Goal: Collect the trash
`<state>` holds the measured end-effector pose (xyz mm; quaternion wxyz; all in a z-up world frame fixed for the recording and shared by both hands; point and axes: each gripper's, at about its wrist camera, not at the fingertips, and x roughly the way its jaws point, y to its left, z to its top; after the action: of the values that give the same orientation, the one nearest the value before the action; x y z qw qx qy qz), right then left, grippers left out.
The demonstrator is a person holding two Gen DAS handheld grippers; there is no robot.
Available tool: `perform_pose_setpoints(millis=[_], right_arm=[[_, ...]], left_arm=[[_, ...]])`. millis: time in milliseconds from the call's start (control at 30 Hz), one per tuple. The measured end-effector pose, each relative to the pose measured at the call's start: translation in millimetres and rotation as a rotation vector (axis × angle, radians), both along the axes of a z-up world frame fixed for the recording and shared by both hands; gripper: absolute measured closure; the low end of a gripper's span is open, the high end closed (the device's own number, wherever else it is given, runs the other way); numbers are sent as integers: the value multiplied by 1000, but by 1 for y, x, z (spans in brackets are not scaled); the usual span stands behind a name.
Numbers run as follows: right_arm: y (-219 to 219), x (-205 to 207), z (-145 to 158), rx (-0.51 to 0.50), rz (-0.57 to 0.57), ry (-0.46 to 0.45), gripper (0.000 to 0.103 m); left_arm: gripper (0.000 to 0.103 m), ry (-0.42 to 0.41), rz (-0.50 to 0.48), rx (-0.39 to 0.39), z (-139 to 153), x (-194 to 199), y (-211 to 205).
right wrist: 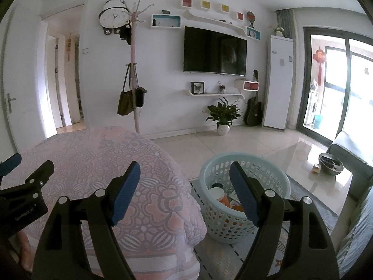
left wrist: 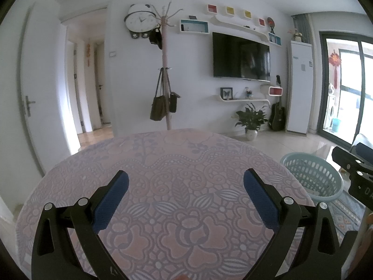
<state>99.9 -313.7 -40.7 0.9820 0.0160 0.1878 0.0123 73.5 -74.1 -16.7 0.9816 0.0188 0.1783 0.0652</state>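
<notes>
While both grippers' jaws stand wide and empty over the bare counter (left wrist: 186, 163), the basket (right wrist: 244, 200) of trash sits below, nearer the right gripper (right wrist: 184, 191).

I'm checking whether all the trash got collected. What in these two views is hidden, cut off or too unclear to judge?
- Basket contents, right wrist view: the right tongs cover part of the opening; only a white lid and orange scraps show, and the bottom is hidden.
- Basket, left wrist view: its inside cannot be seen from this angle.
- Table near edge, left wrist view: cut off by the frame and the left tongs.
- Floor beyond the table: hidden by the tabletop.
</notes>
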Motion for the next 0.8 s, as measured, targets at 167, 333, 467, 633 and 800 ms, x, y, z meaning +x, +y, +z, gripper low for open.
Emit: perform_pose_setpoints(millis=[167,333,467,633,800], right_arm=[[-2,-1,0,-2,3,-2,28],[-2,-1,0,-4,2,-1,28],[-2,-3,2,-1,-2,-6,28],[1,-12,7,-2,-5,-18,28],[6,-22,15,14,11,-25,28]], left_arm=[[8,-6,3,0,-1,2,1],[8,-3,-6,17,-3,1,0],[8,-8,-6,27,2,-8,0],[7,-40,17,52,12,-25,5],[7,-10,12,17,18,-35,22]])
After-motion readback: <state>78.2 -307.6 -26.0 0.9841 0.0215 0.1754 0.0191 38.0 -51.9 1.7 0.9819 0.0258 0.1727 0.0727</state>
